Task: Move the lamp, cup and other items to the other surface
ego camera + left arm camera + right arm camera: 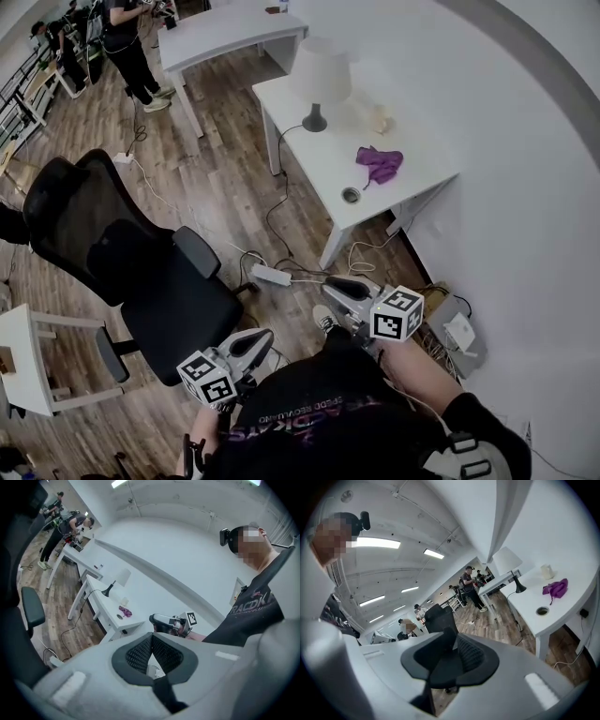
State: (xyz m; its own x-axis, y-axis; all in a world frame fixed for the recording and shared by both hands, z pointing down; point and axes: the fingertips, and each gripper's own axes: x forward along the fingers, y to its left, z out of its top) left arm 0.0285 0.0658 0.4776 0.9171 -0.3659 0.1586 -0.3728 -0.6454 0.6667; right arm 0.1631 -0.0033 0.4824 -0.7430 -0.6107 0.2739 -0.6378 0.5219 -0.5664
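The lamp (319, 80) stands upright at the far end of the white desk (319, 169), and its cord (281, 141) drops over the left edge to the wood floor (216, 178). The cup (380, 119) sits near it, toward the wall-side edge. A purple cloth (379, 163) lies nearer along that same edge, and a round cable hole (352, 195) sits close to the desk's near edge. All 3 things are well apart from both grippers, which are held close to the person's body.

The left gripper (151, 638) seems to have its jaws meeting at the tips, with nothing between them. The right gripper (454, 640) has its jaws slightly apart and empty.

A black office chair (141, 262) stands left of the grippers. A 2nd white desk (225, 33) lies beyond the first desk's far left corner.
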